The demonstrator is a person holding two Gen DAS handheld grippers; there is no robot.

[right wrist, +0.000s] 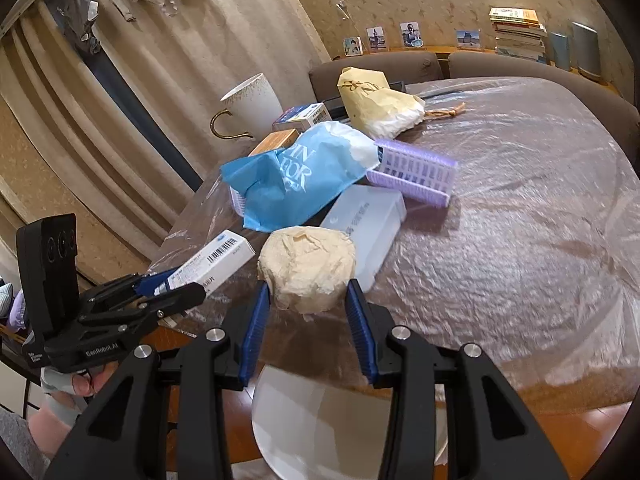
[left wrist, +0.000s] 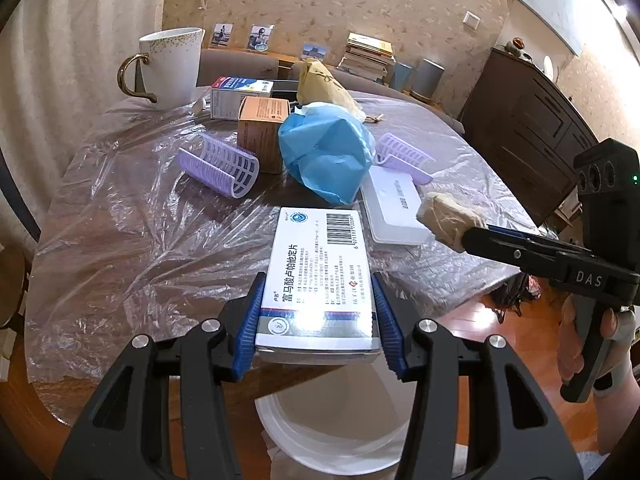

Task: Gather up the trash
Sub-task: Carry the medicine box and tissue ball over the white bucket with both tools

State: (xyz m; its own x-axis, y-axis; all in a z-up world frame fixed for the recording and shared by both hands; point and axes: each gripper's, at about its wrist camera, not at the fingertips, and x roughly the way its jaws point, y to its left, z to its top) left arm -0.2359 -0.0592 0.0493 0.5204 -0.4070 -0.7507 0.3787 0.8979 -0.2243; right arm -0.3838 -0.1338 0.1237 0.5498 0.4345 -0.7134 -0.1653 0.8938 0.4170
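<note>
The left gripper [left wrist: 318, 312] is clenched on the sides of a white medicine box [left wrist: 316, 276], held over the table's near edge above a white bin [left wrist: 320, 436] on the floor. The right gripper [right wrist: 306, 316] grasps a crumpled beige paper wad [right wrist: 307, 268] above the same edge. The box looks light, stiff and smooth, best pinched across its long flat sides; the wad seems soft and squashable, so a grip around its middle should hold.
</note>
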